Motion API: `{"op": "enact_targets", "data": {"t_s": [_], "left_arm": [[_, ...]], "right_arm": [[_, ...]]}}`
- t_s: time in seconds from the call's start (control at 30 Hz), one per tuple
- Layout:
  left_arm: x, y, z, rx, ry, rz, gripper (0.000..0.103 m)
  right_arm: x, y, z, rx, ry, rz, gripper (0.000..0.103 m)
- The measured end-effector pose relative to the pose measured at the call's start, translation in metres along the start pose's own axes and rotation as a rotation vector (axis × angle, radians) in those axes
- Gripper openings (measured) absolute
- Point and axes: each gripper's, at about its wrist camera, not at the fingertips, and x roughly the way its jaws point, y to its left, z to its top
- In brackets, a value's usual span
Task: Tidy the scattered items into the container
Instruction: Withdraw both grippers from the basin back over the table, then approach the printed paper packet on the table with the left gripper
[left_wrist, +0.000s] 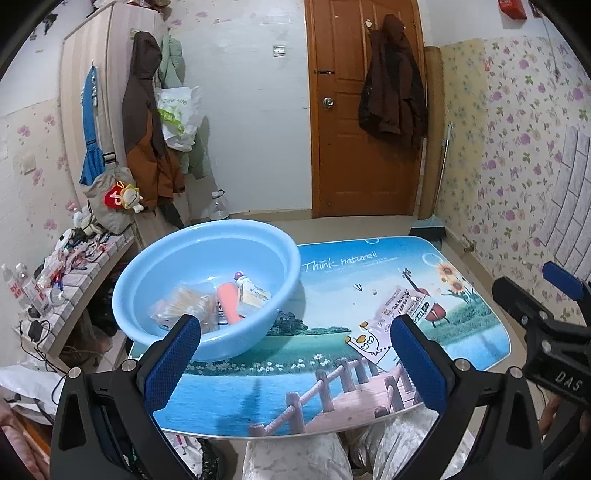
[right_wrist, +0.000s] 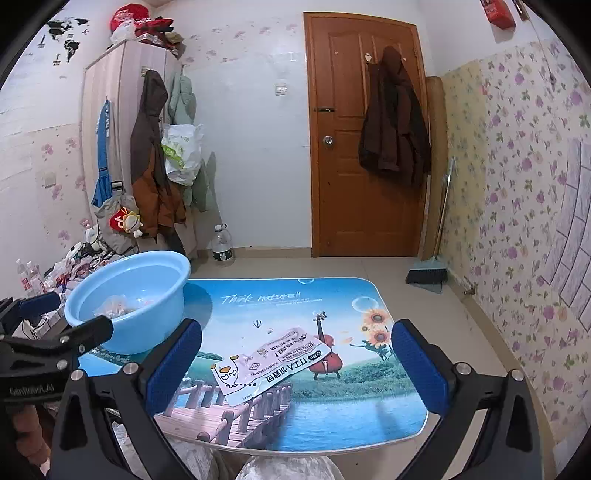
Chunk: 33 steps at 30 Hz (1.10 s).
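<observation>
A light blue basin (left_wrist: 229, 343) stands on the left part of the picture-printed table (left_wrist: 332, 369). Inside it lie a bag of cotton swabs (left_wrist: 184, 306), a pink-orange tube (left_wrist: 231, 299) and a white tube (left_wrist: 253, 291). A flat white packet with a cartoon print (right_wrist: 269, 360) lies on the table to the right of the basin (right_wrist: 147, 328). My right gripper (right_wrist: 295, 369) hovers over the table's near edge, open and empty, with the packet just ahead between its fingers' lines. My left gripper (left_wrist: 295, 363) is open and empty too, near the basin's front. The packet (left_wrist: 388, 325) shows by its right finger.
A cluttered low shelf (left_wrist: 74, 280) stands left of the table. A water bottle (right_wrist: 221, 243) and a broom (right_wrist: 428, 273) are on the floor before the wooden door (right_wrist: 365, 147). A person's knees (left_wrist: 295, 458) sit under the near table edge.
</observation>
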Motion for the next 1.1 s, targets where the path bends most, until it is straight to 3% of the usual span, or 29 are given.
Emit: {"op": "enact_targets", "data": {"t_s": [0.7, 1.1], "left_arm": [[0.01, -0.013, -0.004, 0.01, 0.035, -0.03, 0.103], [0.036, -0.036, -0.018, 0.062, 0.103, -0.052, 0.103]], "right_arm": [[0.015, 0.0, -0.011, -0.003, 0.073, 0.018, 0.103], [0.036, -0.024, -0.022, 0.059, 0.131, 0.016, 0.103]]}}
